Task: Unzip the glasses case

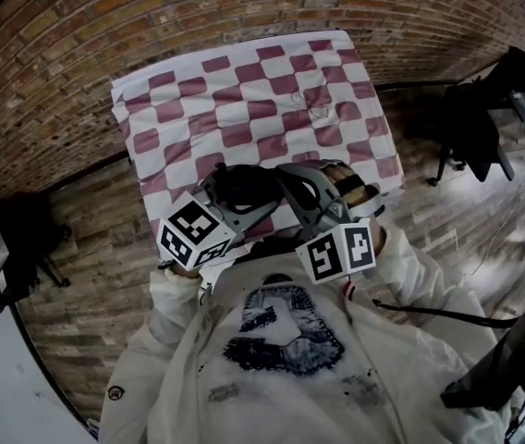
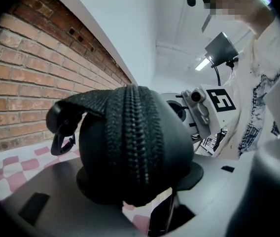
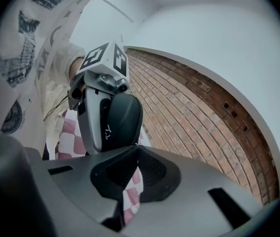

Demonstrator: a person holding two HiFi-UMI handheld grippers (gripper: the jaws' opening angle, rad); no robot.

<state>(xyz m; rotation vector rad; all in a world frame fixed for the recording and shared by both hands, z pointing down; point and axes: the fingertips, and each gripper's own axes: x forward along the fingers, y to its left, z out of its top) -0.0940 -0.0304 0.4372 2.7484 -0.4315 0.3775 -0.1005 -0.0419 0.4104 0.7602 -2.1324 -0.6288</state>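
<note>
My left tongs (image 2: 140, 179) clench the glasses case (image 2: 174, 147) above the tabletop's (image 1: 244, 91) near edge; my right tongs (image 3: 134, 149) are pinched together against it. I'd brace the case and pull steadily along the zip (image 2: 130, 137).

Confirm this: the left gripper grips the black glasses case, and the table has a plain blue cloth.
One thing is wrong: the cloth is checked dark red and white, not plain blue, as the head view shows. The left gripper does grip the black glasses case.
</note>
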